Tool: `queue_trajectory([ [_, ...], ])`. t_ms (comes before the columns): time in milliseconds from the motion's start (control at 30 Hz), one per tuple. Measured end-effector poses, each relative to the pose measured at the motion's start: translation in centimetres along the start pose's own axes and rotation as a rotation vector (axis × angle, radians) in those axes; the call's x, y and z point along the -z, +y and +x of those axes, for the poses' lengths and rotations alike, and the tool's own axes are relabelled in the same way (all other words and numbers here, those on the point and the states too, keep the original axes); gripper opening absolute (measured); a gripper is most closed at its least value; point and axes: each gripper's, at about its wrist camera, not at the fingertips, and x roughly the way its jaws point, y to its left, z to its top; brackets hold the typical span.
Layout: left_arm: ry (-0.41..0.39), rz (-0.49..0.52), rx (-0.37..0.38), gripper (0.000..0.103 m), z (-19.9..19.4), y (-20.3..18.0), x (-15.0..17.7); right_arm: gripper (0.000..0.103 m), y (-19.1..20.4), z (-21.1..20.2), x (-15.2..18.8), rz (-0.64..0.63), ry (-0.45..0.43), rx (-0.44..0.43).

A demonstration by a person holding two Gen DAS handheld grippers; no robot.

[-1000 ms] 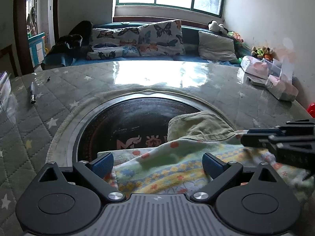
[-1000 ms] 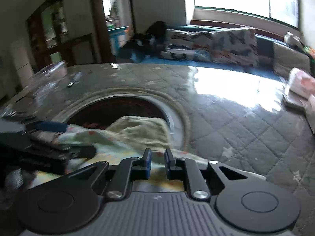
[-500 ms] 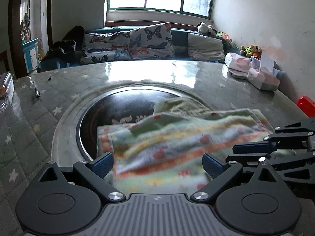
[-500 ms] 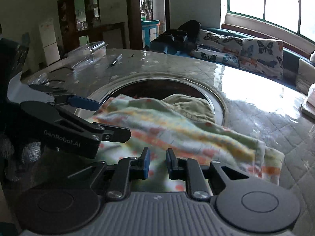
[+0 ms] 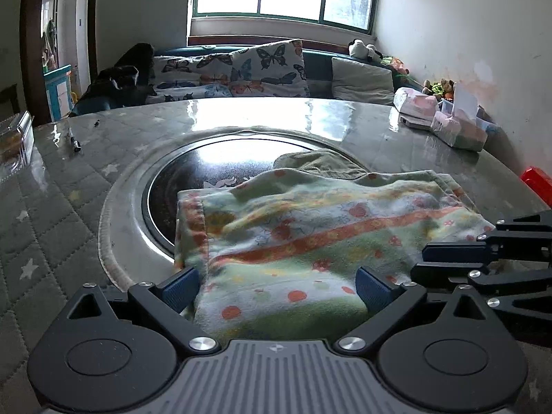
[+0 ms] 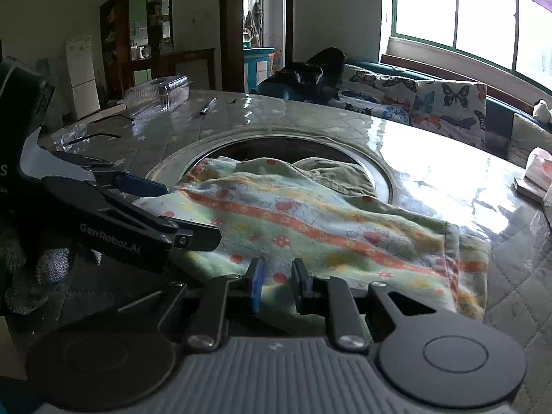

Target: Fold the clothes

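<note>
The cloth (image 5: 310,241) lies folded over beside the green garment (image 5: 321,164), left claw (image 5: 276,284) wide, right claw (image 6: 277,284) narrow and seemingly empty; more folds look needed.

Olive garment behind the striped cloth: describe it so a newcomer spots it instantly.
On the round quilted table, find the dark glass disc at its centre. On the disc's right edge lies the olive ribbed garment, partly under the striped floral cloth: plain and drab, where the cloth is pastel and patterned.
</note>
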Motion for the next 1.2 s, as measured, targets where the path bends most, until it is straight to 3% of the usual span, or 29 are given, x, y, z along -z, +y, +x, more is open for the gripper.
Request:
queue_trajectory([
  [467,-0.007,-0.066,-0.021,0.101,-0.9,1.7,0.9,0.019,-3.1,-1.9,1.9,0.111,-0.015,0.086],
  [633,-0.007,-0.073,-0.025,0.102,-1.2,2.0,1.1,0.033,-5.0,-2.9,2.9,0.162,-0.005,0.119],
  [1200,-0.003,-0.098,-0.134,0.102,-2.4,4.7,2.0,0.031,-5.7,-3.4,3.2,0.163,0.024,0.138],
])
